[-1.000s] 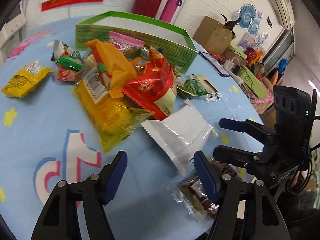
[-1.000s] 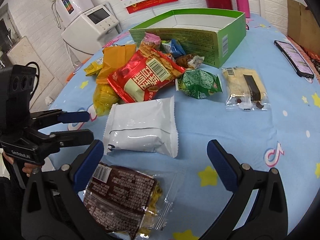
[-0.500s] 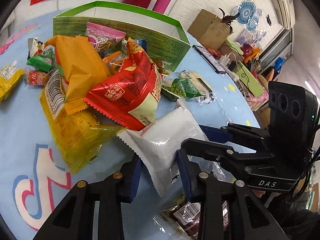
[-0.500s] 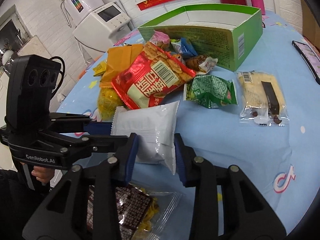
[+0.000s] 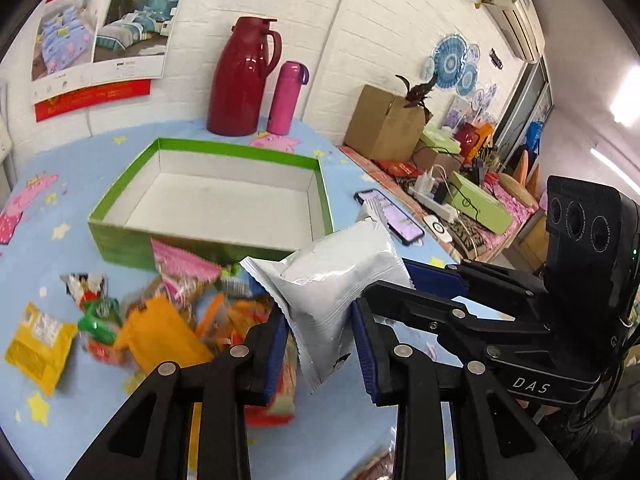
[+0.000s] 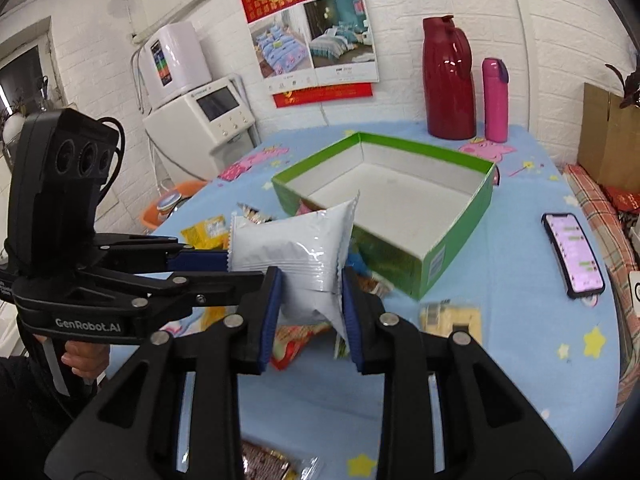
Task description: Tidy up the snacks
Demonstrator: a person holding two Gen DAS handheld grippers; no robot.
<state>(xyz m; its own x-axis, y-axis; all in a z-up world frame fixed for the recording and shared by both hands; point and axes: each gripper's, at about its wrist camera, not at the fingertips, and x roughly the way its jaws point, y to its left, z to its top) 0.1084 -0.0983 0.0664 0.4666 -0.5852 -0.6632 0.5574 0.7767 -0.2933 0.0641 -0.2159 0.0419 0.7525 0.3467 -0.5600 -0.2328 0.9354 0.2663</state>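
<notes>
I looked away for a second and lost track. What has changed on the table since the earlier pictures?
Both grippers closed on the white snack packet: the left gripper and right gripper each pinch it, and it has been lifted off the table toward the green box. The box stays empty; the snack pile, phone and red jug are unmoved.

Both grippers, left gripper (image 5: 320, 340) and right gripper (image 6: 308, 304), have closed on the white snack packet (image 5: 332, 284) and lifted it off the table.

"DAS" is printed in white on the right gripper (image 5: 384, 292) body, seen at the right. "GenRobot.AI" is printed on the left gripper (image 6: 216, 268) body, at the left.
</notes>
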